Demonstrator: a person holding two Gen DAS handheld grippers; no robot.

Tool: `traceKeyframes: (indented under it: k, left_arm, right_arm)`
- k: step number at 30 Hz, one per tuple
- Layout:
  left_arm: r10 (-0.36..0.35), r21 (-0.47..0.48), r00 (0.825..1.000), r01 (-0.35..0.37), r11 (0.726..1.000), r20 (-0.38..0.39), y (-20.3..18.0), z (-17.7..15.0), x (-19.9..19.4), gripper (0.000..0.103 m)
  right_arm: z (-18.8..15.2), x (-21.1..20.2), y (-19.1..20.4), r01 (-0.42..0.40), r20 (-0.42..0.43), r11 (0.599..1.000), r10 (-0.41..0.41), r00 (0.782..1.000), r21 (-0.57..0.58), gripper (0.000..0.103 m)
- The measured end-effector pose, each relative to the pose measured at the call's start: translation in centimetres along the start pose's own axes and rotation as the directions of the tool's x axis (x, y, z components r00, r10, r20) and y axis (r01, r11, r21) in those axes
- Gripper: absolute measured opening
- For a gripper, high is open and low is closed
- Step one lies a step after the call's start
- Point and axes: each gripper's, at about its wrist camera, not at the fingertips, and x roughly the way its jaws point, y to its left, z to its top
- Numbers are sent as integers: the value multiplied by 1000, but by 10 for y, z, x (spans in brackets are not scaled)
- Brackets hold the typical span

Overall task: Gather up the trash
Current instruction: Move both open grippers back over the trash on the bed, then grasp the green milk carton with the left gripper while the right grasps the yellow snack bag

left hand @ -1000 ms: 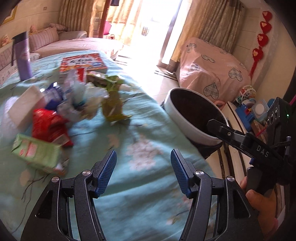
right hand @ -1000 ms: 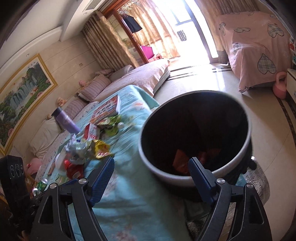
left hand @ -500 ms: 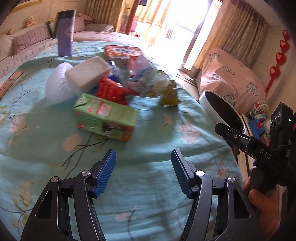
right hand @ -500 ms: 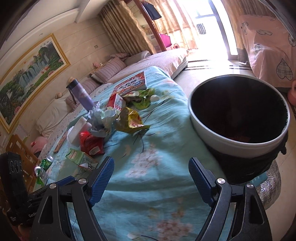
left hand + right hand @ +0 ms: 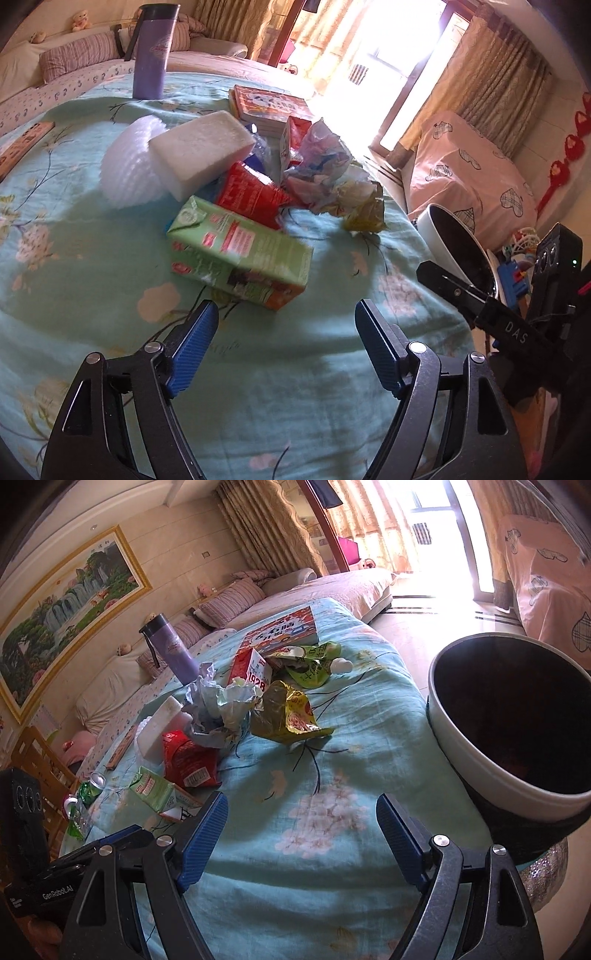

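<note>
A heap of trash lies on the teal flowered tablecloth (image 5: 110,280). A green drink carton (image 5: 240,254) lies nearest my left gripper (image 5: 286,332), which is open and empty just short of it. Behind it are a red packet (image 5: 251,194), a white foam block (image 5: 201,147), crumpled paper (image 5: 317,162) and a yellow-green wrapper (image 5: 288,716). My right gripper (image 5: 301,819) is open and empty above the cloth, left of the dark trash bin (image 5: 517,716) with the white rim. The bin also shows in the left wrist view (image 5: 439,240).
A purple bottle (image 5: 153,51) and a red book (image 5: 269,107) stand at the table's far side. A white foam net (image 5: 125,166) lies left of the block. Green cans (image 5: 86,794) sit at the table's left edge. A pink-covered sofa (image 5: 469,170) is behind the bin.
My left gripper has swung left from the bin and closed in on the green carton. My right gripper has swung left off the bin, so it now sits at the right.
</note>
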Motion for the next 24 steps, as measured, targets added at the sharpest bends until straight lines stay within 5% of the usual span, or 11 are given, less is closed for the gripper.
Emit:
traceKeyframes:
  k: [13, 15, 19, 24]
  left_arm:
    - [154, -99, 988, -156, 983, -22, 20, 21, 34, 79]
    - [159, -95, 987, -159, 983, -13, 25, 19, 31, 73]
    - [136, -57, 991, -135, 989, 1, 31, 16, 20, 37]
    - [135, 2, 991, -135, 991, 19, 30, 8, 8, 32]
  right_arm:
    - [40, 46, 2, -2, -23, 998, 1, 1000, -56, 79]
    - [44, 57, 7, 11, -34, 997, -13, 999, -81, 68]
    - [43, 69, 6, 30, -71, 995, -36, 997, -91, 11]
    - [30, 47, 4, 32, -37, 996, -35, 999, -88, 3]
